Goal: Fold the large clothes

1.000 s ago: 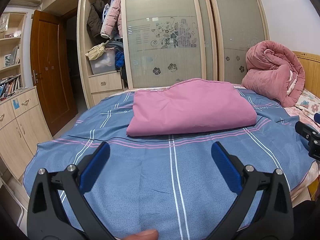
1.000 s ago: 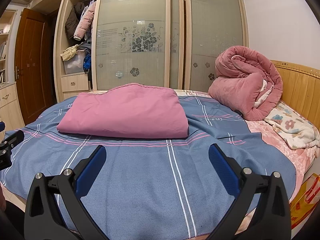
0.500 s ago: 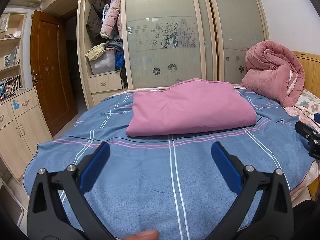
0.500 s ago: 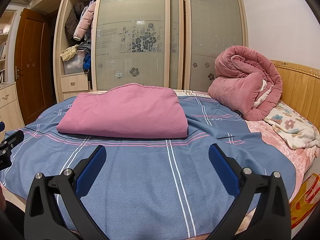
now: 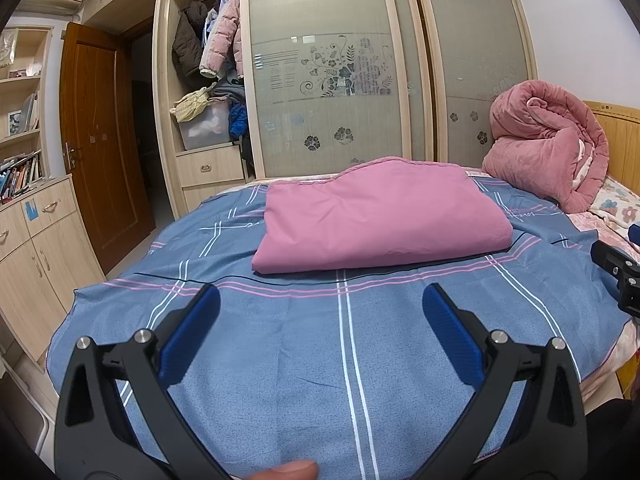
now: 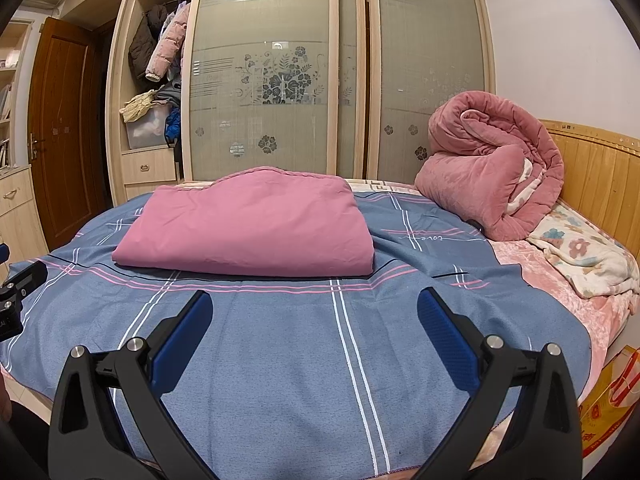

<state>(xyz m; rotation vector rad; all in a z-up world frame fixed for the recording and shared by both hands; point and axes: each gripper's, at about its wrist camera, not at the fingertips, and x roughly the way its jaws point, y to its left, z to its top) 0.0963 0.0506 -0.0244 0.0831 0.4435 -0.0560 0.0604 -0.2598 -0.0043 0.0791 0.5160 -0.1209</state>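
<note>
A folded pink cloth (image 5: 380, 216) lies toward the far edge of the bed's blue striped sheet (image 5: 300, 360); a rolled pink quilt (image 6: 492, 172) sits by the headboard. Left gripper (image 5: 320, 308) and right gripper (image 6: 314, 312) hover over the near edge, jaws apart, empty. Sliding wardrobe doors (image 6: 276, 72) stand beyond.

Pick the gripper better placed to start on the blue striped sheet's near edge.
Either, hedged: the left gripper and right gripper both hover open over the blue striped sheet, each facing its own half of the near edge. Neither holds cloth; use both together.
</note>
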